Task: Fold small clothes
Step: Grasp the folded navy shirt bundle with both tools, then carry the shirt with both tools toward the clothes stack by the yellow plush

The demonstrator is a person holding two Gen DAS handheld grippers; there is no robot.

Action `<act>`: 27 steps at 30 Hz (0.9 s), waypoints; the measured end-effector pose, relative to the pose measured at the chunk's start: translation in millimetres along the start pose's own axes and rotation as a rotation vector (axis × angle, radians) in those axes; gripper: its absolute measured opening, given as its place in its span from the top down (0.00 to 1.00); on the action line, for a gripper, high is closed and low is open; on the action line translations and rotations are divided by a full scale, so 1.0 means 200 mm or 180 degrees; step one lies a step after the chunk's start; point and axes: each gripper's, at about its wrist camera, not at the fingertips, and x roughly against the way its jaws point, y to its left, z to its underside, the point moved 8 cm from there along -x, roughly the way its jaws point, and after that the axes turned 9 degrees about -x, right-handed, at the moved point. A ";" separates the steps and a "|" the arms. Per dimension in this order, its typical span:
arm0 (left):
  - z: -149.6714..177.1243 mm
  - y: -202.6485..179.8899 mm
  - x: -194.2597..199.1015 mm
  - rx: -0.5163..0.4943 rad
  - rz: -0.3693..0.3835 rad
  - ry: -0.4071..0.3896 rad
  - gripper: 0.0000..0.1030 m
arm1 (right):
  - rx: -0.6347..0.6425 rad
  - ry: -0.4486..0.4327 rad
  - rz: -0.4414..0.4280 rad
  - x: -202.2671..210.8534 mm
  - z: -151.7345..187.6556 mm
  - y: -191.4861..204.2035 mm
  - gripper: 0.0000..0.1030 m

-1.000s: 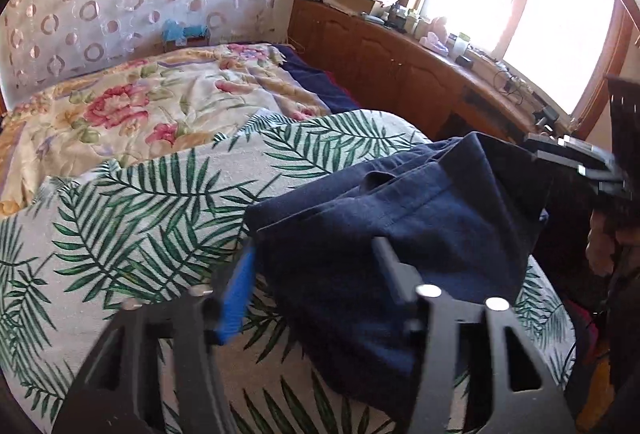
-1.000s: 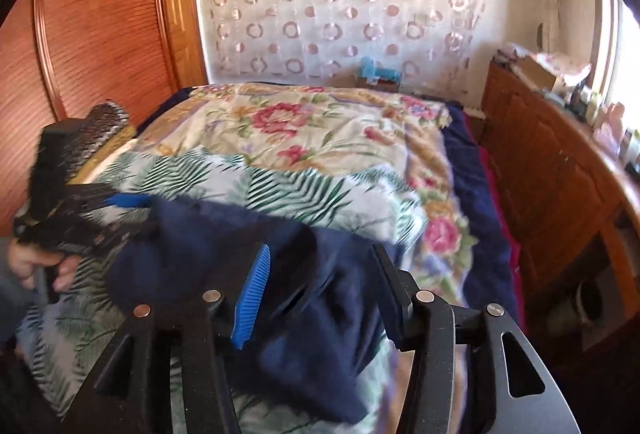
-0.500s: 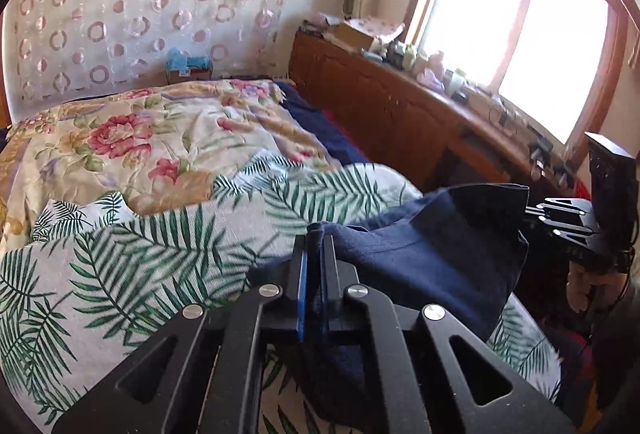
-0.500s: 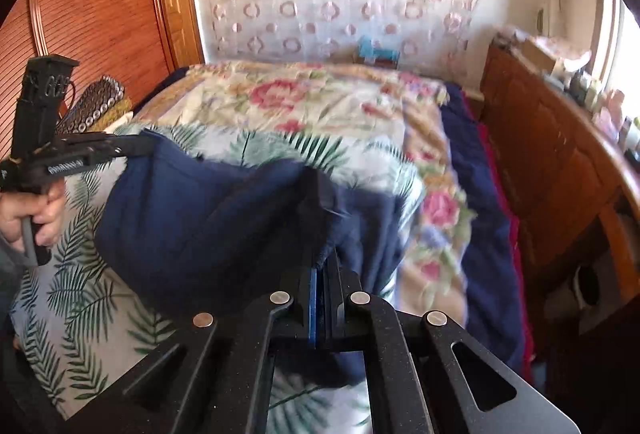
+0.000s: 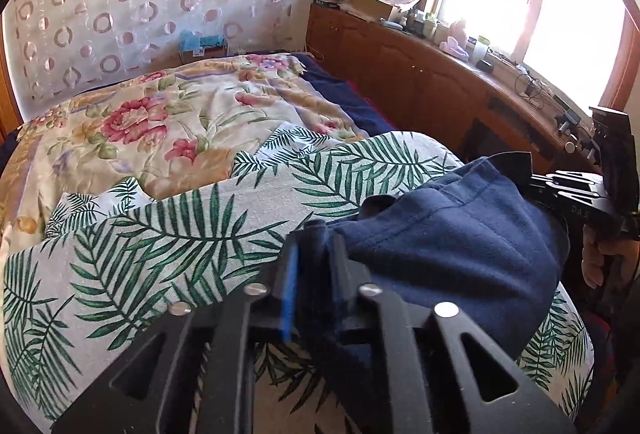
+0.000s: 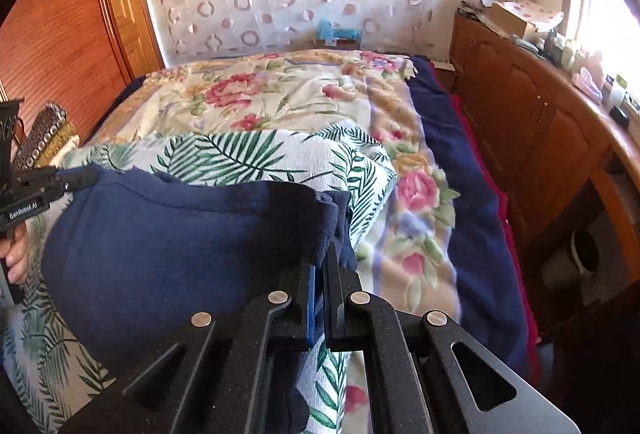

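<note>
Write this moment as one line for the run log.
step: lifting before fold | left hand-held gripper: shut on navy garment | right hand-held gripper: shut on navy garment | garment: stretched between both, above leaf-print cover

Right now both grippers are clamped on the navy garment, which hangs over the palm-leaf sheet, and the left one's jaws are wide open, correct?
Not quite: the left gripper has its jaws shut on the navy garment, as the left wrist view shows. The right gripper is clamped on it too, over the palm-leaf sheet.
</note>
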 end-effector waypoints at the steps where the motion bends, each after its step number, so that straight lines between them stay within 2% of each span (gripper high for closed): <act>1: 0.00 0.01 0.02 0.0022 0.0024 -0.0025 0.60 | -0.0026 -0.0017 0.0030 0.01 -0.01 0.00 0.92; 3: 0.01 0.00 0.04 0.0059 0.0094 -0.0060 0.53 | -0.0057 -0.0089 0.0053 0.04 0.00 0.03 0.73; 4: 0.02 0.00 0.04 0.0071 0.0129 -0.0030 0.48 | -0.0071 -0.0113 0.0022 0.05 0.00 0.04 0.50; 5: 0.03 0.00 0.04 0.0078 0.0150 0.0000 0.47 | -0.0090 -0.0131 -0.0029 0.05 0.02 0.06 0.35; 7: 0.07 -0.01 -0.01 0.0114 0.0184 0.0108 0.46 | -0.0107 -0.0138 -0.0102 0.04 0.04 0.08 0.30; 12: 0.12 -0.03 -0.12 0.0259 0.0306 0.0332 0.46 | -0.0184 0.0071 -0.0124 -0.08 0.15 0.05 0.30; 18: 0.12 -0.07 -0.13 0.0325 0.0327 0.0272 0.46 | -0.0421 0.0263 -0.0365 -0.13 0.18 0.01 0.31; 20: 0.12 -0.07 -0.13 0.0333 0.0360 0.0269 0.49 | -0.0406 0.0280 -0.0476 -0.13 0.18 0.02 0.48; 23: 0.11 -0.07 -0.13 0.0372 0.0433 0.0248 0.59 | -0.0355 0.0299 -0.0515 -0.11 0.19 0.04 0.54; 24: 0.11 -0.06 -0.13 0.0401 0.0457 0.0241 0.66 | -0.0365 0.0332 -0.0543 -0.12 0.19 0.03 0.55; 25: 0.11 -0.05 -0.13 0.0442 0.0510 0.0236 0.76 | -0.0383 0.0343 -0.0577 -0.12 0.19 0.02 0.58; 26: 0.10 -0.05 -0.12 0.0498 0.0597 0.0215 0.80 | -0.0401 0.0341 -0.0619 -0.12 0.19 0.02 0.67; 27: 0.10 -0.04 -0.11 0.0529 0.0637 0.0180 0.83 | -0.0404 0.0347 -0.0674 -0.12 0.18 0.02 0.71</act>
